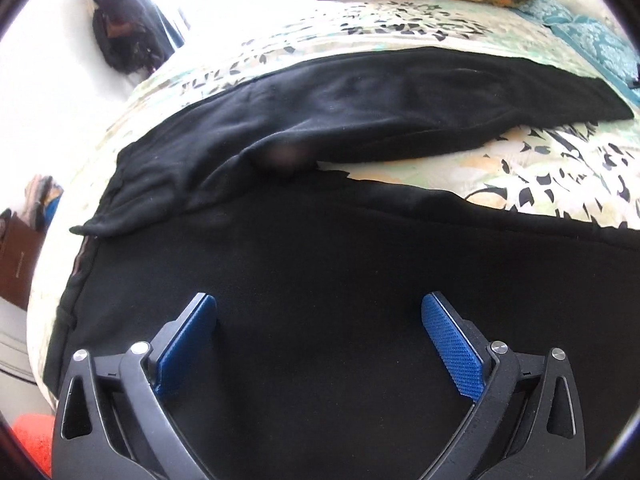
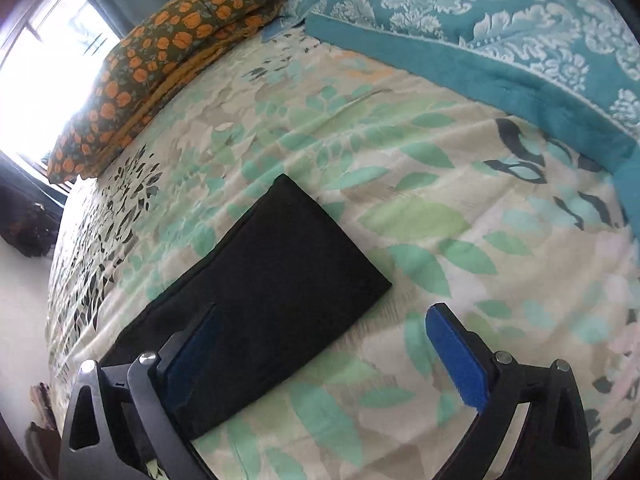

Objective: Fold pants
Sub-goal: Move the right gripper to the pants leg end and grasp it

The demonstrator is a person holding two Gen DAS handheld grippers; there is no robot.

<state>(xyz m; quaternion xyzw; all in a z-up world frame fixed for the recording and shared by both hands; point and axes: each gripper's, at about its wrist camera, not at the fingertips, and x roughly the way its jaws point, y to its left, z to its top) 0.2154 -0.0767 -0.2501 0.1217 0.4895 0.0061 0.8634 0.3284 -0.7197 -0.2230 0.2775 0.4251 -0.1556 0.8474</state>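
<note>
Black pants (image 1: 320, 128) lie spread on a leaf-patterned bedsheet (image 1: 540, 168). One leg stretches across the far side to the right, the other runs under my left gripper (image 1: 319, 312), which is open and empty over the near leg. The waistband is at the left. In the right wrist view a leg end (image 2: 280, 260) of the pants lies flat on the sheet (image 2: 440, 220). My right gripper (image 2: 320, 320) is open and empty just above that cuff end, its left finger over the cloth.
An orange-flowered pillow (image 2: 168, 60) lies at the bed's far edge by a bright window. A teal patterned blanket (image 2: 500, 32) covers the bed at the right. A dark bag (image 1: 120, 28) hangs beyond the bed. The bed's left edge drops to the floor.
</note>
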